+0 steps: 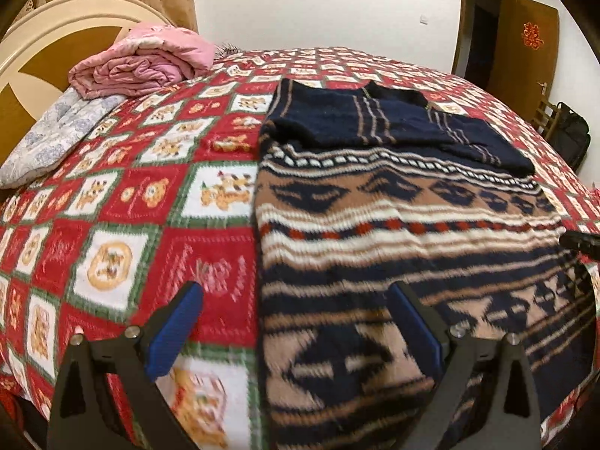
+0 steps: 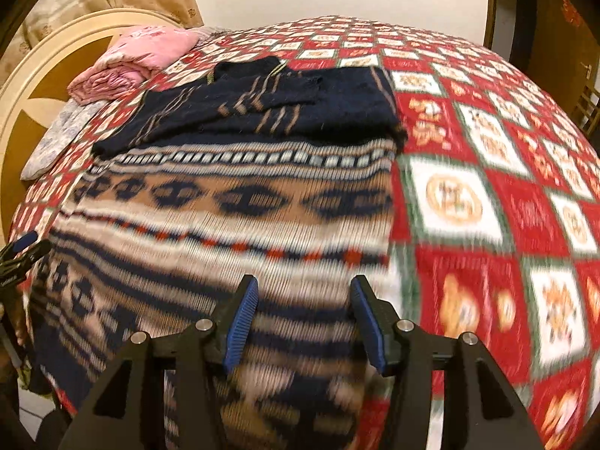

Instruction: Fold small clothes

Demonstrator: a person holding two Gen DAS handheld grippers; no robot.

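1. Left gripper (image 1: 296,322): jaws standing wide apart, holding nothing, hanging over the left edge of the sweater (image 1: 405,247).
2. Right gripper (image 2: 304,318): jaws standing about half open, nothing between the pads, hanging above the sweater's right edge.
3. Sweater: lying flat on the red checked bedspread (image 1: 150,195), its dark sleeves (image 1: 375,120) lying folded across the top.
4. Writing: red emblem showing on the brown door (image 1: 530,33), too small for reading.

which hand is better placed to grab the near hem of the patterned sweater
Right, probably. The right tool hangs open directly above the sweater, while the left tool straddles its side edge, half over the red bedspread.
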